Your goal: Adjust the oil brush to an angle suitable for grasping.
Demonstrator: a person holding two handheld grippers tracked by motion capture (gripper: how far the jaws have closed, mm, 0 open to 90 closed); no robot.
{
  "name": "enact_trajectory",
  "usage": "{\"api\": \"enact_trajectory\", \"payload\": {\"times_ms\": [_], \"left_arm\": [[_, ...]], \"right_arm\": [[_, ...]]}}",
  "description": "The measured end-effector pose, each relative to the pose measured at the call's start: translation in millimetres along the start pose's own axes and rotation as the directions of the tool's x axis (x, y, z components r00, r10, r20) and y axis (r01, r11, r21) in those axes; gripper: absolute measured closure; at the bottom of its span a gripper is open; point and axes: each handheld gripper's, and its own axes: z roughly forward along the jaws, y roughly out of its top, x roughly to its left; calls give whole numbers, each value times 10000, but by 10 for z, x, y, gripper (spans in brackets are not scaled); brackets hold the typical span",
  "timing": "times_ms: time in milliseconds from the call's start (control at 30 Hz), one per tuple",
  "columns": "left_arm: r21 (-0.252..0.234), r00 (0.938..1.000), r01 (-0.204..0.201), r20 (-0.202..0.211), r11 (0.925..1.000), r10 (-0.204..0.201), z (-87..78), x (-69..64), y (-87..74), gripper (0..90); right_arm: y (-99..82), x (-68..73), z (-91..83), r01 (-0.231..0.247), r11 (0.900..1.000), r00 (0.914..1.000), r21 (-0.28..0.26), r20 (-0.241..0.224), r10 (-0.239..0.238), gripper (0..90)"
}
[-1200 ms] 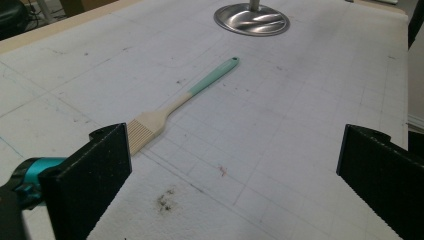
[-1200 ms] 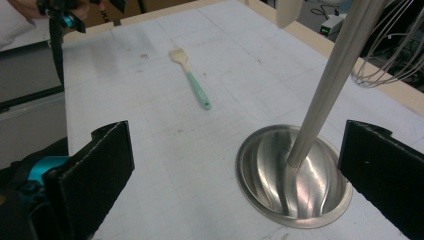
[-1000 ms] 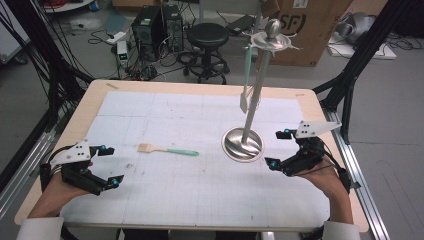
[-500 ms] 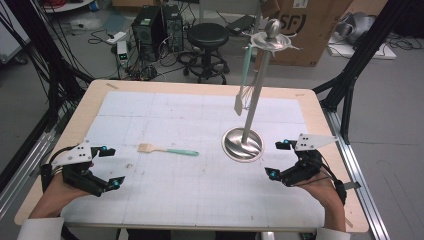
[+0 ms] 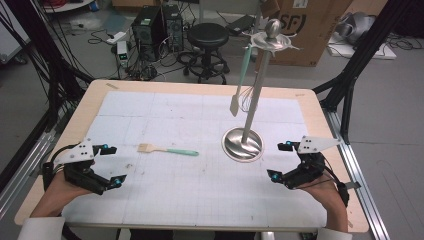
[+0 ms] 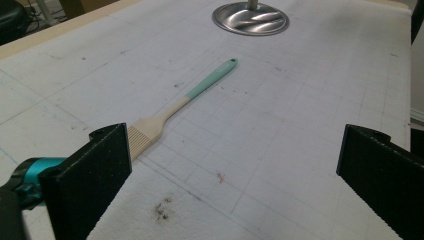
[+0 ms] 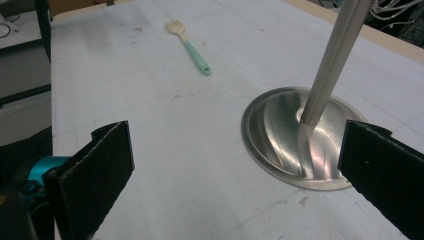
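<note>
The brush [image 5: 167, 150] lies flat near the bench middle, handle toward the stand [image 5: 243, 144]. Left gripper [image 5: 109, 166] faces it, jaws wide and empty, probably for grasping; right gripper [image 5: 280, 161] waits open too.

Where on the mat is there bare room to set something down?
The widest bare patch lies at the near edge of the mat, between the left gripper and the right gripper. The far left part beyond the brush is bare too. It is tighter around the stand, where a spatula hangs.
</note>
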Motion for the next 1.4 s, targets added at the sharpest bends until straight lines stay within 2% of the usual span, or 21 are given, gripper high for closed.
{"api": "enact_trajectory", "payload": {"times_ms": [133, 300, 533, 667, 867, 967, 1133, 1167, 1233, 1300, 1333, 1400], "left_arm": [[286, 10000, -48, 71, 9996, 46, 1, 7, 84, 17], [672, 9984, -499, 295, 9965, 480, -20, 22, 247, 17], [1084, 9980, -588, 274, 9924, 562, 2, 83, 478, 18], [1301, 9977, -656, 283, 9893, 624, 56, 129, 574, 92], [1562, 9967, -744, 422, 9849, 686, 113, 182, 753, 145], [1656, 9953, -823, 644, 9828, 724, 141, 196, 869, 186], [1955, 9907, -1141, 955, 9740, 969, 204, 213, 1038, 251], [2039, 9881, -1307, 1067, 9702, 1106, 220, 222, 1071, 277], [2207, 9865, -1389, 1166, 9654, 1153, 261, 226, 1129, 303], [2424, 9821, -1605, 1358, 9568, 1303, 301, 242, 1182, 350], [2496, 9825, -1531, 1421, 9562, 1202, 321, 248, 1201, 380], [2678, 9809, -1611, 1495, 9499, 1242, 358, 283, 1240, 417]], "right_arm": [[-12, -3, -12, 14, 10000, 10000, -40, 6, -14, 6], [-4, 11, -26, 130, 9999, 9999, -90, -99, -130, 6], [-1, 8, -27, 252, 9996, 9996, -121, -120, -253, 6], [-3, 3, -44, 245, 9995, 9997, -207, -53, -246, 6], [-3, 0, -47, 316, 9993, 9994, -192, -140, -319, 6], [-16, -12, -56, 298, 9994, 9995, -192, -117, -300, 6], [-21, 2, -76, 286, 9992, 9995, -266, -147, -290, 6], [-19, 3, -81, 297, 9992, 9994, -284, -160, -301, 6], [-20, 1, -84, 312, 9991, 9994, -284, -159, -316, 6], [-21, 2, -84, 305, 9991, 9994, -294, -148, -309, 6], [-21, 3, -84, 305, 9991, 9994, -293, -151, -310, 6], [-20, 4, -84, 340, 9991, 9993, -270, -171, -345, 6]]}}
